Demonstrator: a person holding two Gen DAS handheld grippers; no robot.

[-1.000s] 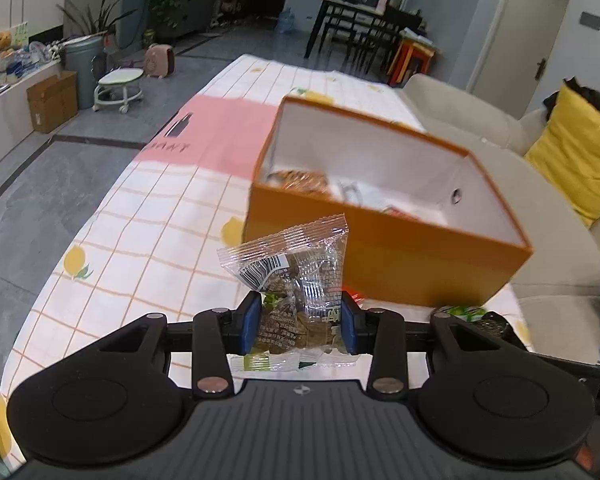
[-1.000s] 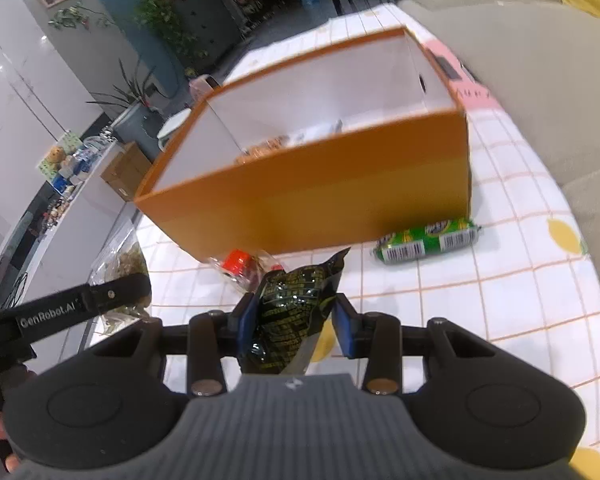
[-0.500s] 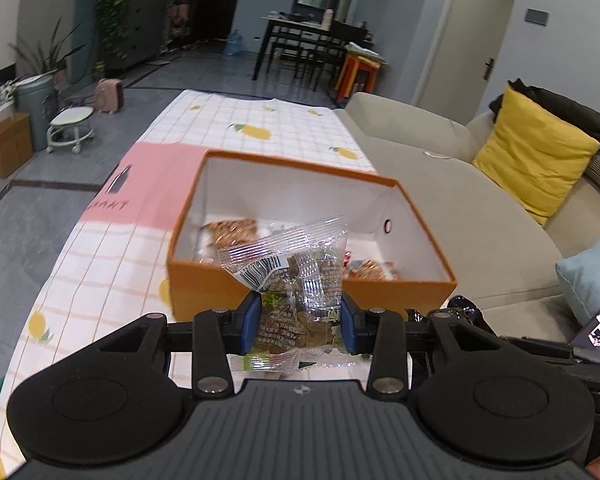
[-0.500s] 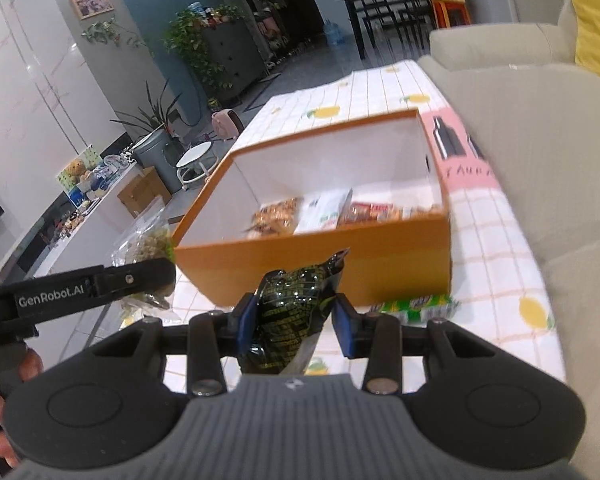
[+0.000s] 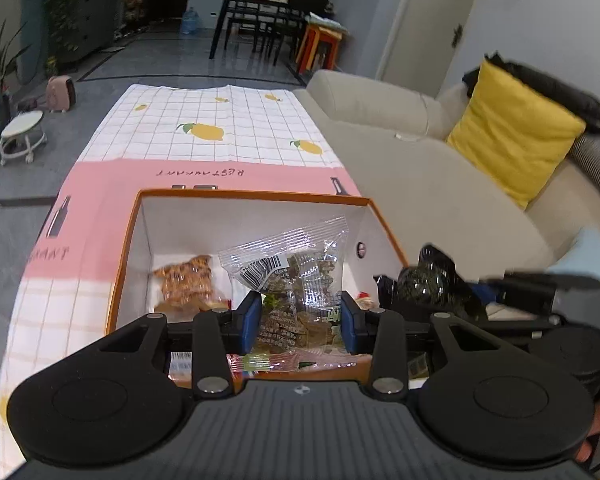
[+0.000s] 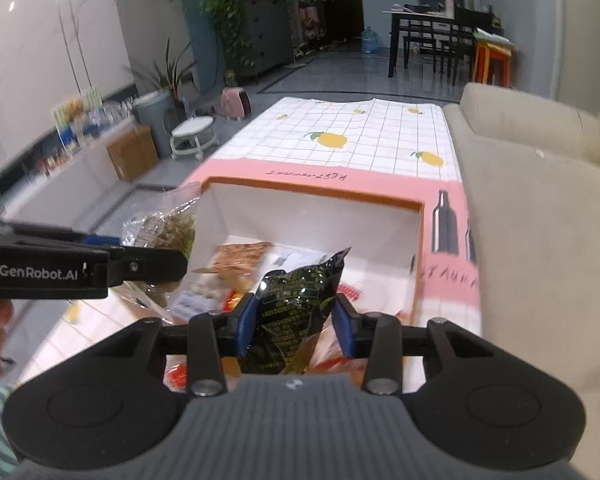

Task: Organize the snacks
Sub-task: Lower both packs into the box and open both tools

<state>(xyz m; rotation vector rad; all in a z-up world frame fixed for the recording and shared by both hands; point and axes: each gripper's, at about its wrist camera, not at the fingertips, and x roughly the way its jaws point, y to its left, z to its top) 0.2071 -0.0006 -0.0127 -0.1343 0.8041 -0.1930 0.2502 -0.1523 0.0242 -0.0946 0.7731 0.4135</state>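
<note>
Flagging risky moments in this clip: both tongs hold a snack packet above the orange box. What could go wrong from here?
1. The left tongs and right tongs hang close together over the orange box; releasing together, they might bump.
2. The clear packet is wide and crinkly; it could catch on the left tongs' pads when released.
3. The dark packet is over the near wall and might land outside.

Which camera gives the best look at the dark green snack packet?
The right wrist view: the dark green packet sits centred between the right gripper pads, over the orange box. The left wrist view shows it only partly, blurred, at the right edge beside the box.
</note>
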